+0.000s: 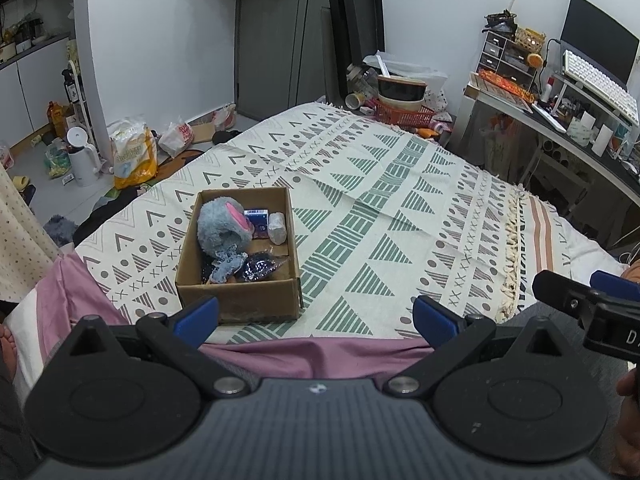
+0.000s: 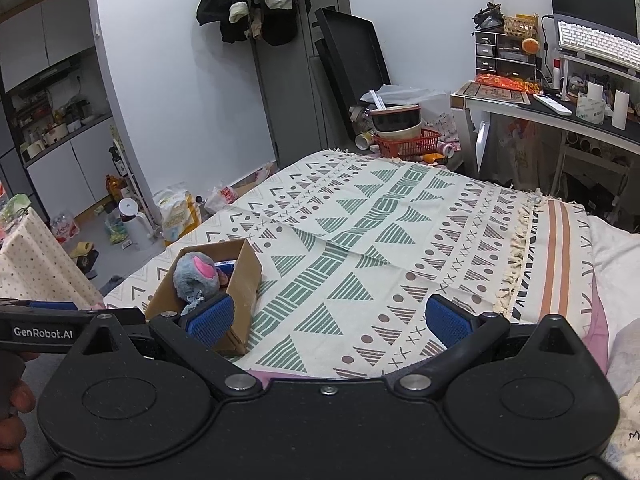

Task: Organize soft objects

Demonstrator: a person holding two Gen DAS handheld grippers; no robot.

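A brown cardboard box (image 1: 240, 296) stands on the patterned bed cover (image 1: 380, 200), left of centre. Inside lie a grey plush toy (image 1: 220, 228) with a pink ear, a blue-grey lacy cloth (image 1: 228, 266), a dark sparkly pouch (image 1: 260, 268), a small blue packet (image 1: 258, 220) and a pale wrapped bundle (image 1: 278, 229). My left gripper (image 1: 316, 316) is open and empty, just in front of the box. My right gripper (image 2: 330, 318) is open and empty, to the right of the box (image 2: 240, 280), where the plush toy (image 2: 194, 274) shows.
A desk (image 2: 560, 112) with a keyboard and clutter stands at the right. A red basket (image 2: 404, 142) with bowls sits past the bed's far edge. Bags, a white kettle (image 1: 82, 156) and bottles litter the floor at the left. A pink sheet (image 1: 312, 354) lies at the near edge.
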